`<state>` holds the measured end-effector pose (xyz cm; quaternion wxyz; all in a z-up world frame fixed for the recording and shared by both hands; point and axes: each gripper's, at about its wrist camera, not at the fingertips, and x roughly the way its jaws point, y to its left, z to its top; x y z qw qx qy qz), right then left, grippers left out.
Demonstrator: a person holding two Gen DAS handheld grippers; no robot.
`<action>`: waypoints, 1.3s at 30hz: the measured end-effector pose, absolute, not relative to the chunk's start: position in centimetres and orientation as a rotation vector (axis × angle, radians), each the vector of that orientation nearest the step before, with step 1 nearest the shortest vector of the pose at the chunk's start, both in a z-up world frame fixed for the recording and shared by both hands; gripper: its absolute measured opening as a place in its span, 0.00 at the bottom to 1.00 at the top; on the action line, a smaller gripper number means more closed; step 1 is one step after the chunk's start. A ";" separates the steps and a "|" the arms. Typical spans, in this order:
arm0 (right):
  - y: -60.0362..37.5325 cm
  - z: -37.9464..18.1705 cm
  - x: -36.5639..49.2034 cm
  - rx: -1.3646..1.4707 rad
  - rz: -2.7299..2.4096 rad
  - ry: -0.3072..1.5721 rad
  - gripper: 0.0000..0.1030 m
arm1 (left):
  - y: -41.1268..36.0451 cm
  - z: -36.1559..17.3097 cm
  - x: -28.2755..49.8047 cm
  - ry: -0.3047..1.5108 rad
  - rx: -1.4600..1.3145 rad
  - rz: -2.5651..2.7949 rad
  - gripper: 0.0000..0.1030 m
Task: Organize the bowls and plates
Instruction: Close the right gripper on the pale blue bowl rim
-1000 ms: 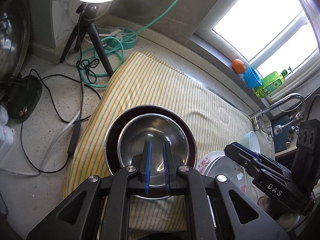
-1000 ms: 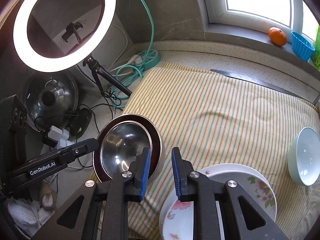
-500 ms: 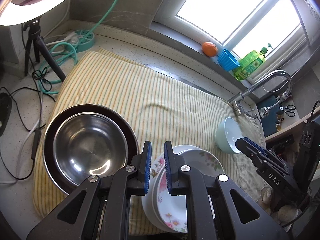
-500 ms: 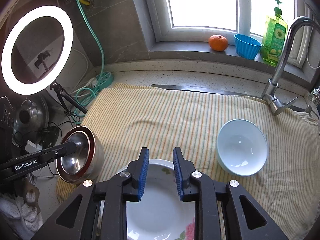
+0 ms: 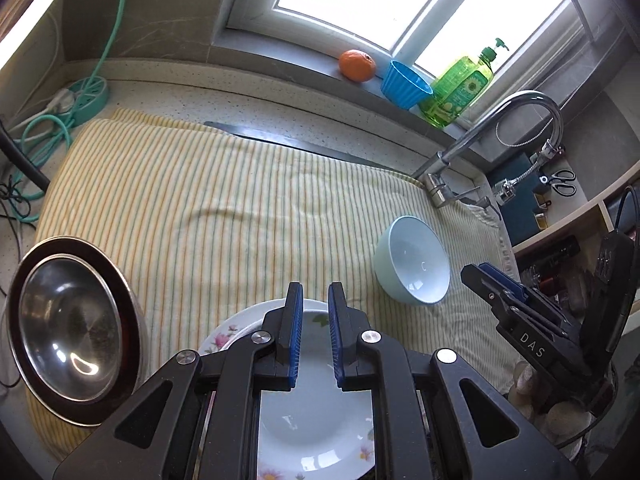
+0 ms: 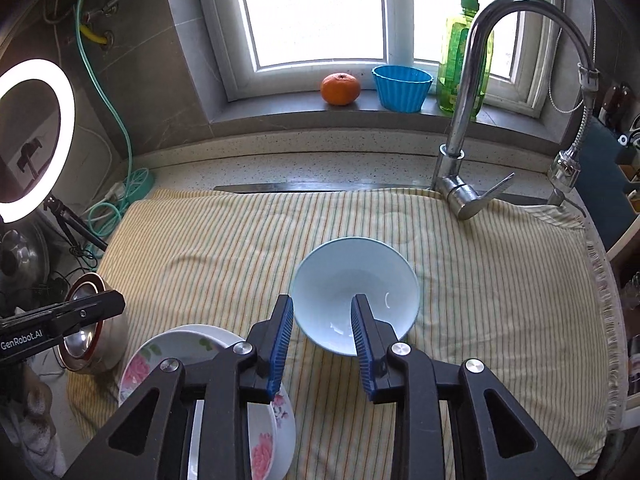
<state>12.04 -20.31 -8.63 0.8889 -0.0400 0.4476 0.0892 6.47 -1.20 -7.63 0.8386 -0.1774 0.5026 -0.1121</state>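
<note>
On a kitchen counter under a bright window, a striped cloth (image 6: 480, 280) covers the worktop where the dishes wait. The left gripper (image 5: 314, 336) hangs over the stacked floral plates (image 5: 316, 432) near the cloth's front edge, its blue pads drawn nearly together with nothing between them, clear of the china below. To its left sits a steel bowl (image 5: 68, 332) nested inside a larger dark-rimmed bowl (image 5: 128, 308) at the cloth's corner. The right gripper (image 6: 322, 344) points down at a pale blue bowl (image 6: 356, 280) standing upright and alone in the middle of the cloth, well apart from the plates; its jaws have just been opening and now stand parted, framing the bowl's near rim in the wrist view, grasping nothing. Whether the pads touch the rim cannot be told. Seen from the right wrist, the plates (image 6: 168, 356) lie to the lower left, beside the metal bowls (image 6: 92, 344), partly hidden by the left gripper's black body. Behind the cloth a chrome tap (image 6: 464, 128) arches up, and on the sill stand an orange (image 6: 340, 88), a blue cup (image 6: 402, 88) and a green soap bottle (image 6: 452, 60). A lit ring light (image 6: 36, 140) glows at the far left.
</note>
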 end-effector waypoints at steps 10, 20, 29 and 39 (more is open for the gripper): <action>-23.0 -9.3 13.6 -0.080 0.165 0.933 0.26 | -5.8 -8.4 8.8 1.087 -0.350 -0.282 0.11; -25.5 -10.1 15.4 -0.030 0.171 0.944 0.26 | -9.2 -9.7 11.4 1.132 -0.332 -0.310 0.11; -28.2 -11.2 17.0 0.100 0.198 0.985 0.26 | -11.2 -10.9 13.1 1.161 -0.295 -0.318 0.11; -29.5 -13.8 18.2 0.211 0.227 1.067 0.26 | -12.4 -12.4 14.1 1.192 -0.270 -0.304 0.11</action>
